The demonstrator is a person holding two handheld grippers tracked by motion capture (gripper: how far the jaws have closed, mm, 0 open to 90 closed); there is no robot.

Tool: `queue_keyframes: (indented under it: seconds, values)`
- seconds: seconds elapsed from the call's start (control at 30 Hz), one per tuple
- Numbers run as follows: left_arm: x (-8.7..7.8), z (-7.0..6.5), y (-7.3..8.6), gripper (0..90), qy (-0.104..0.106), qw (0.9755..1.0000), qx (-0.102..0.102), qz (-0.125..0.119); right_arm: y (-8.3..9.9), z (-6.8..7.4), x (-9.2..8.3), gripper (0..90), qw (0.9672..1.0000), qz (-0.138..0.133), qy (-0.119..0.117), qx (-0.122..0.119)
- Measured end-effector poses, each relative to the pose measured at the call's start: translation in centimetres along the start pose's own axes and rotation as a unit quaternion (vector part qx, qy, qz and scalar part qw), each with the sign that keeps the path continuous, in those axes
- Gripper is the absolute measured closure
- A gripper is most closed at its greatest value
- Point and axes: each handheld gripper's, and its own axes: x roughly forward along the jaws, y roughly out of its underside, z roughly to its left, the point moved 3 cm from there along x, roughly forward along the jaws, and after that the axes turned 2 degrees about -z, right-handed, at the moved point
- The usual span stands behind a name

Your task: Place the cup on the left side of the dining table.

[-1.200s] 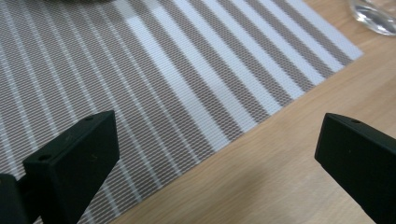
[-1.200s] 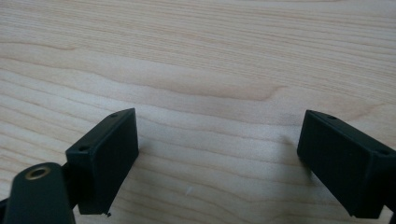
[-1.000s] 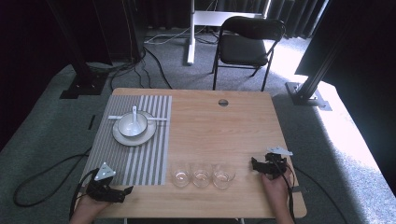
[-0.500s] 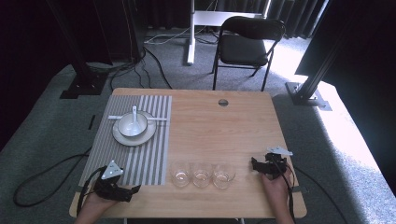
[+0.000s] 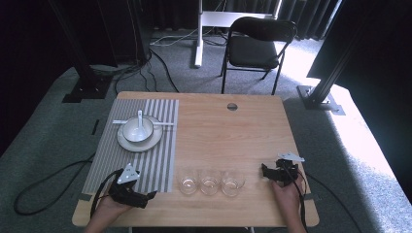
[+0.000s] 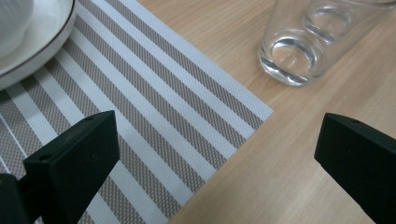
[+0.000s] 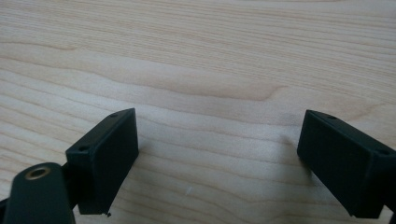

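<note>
Three clear glasses (image 5: 210, 183) stand in a row near the table's front edge. My left gripper (image 5: 148, 195) is open at the front left, over the near corner of the striped placemat (image 5: 145, 155), with its jaws pointing right towards the row. The nearest glass (image 6: 292, 46) stands ahead of those jaws, and the mat's corner (image 6: 187, 126) lies between them. To the right of the glasses my right gripper (image 5: 265, 171) rests low on the wood, open and holding nothing. Bare wooden tabletop (image 7: 210, 93) lies between its jaws.
A white plate (image 5: 140, 141) carrying a bowl (image 5: 137, 130) and a spoon sits at the far end of the placemat. The plate's rim (image 6: 42, 44) shows at the top left of the left gripper view. A black chair (image 5: 260, 46) stands beyond the table.
My left gripper has moved right and slightly forward along the front edge, closer to the glasses. The right gripper has stayed put.
</note>
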Motion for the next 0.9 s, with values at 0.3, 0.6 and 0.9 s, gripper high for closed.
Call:
queue_keyframes:
  seconds: [0.3,0.6,0.9]
  values:
    - [0.8,-1.1,-1.6,0.4,0.016,0.9997,0.020,-0.003,0.0,0.0,0.0,11.9,1.0000,0.000,0.000,0.000]
    - [1.2,-2.1,-3.2,0.4,0.033,0.9986,0.042,-0.009,0.0,0.0,0.0,12.0,1.0000,0.000,0.000,0.000]
    - [2.0,-3.2,-4.2,0.4,0.047,0.9970,0.061,-0.005,0.0,0.0,0.0,12.0,1.0000,0.000,0.000,0.000]
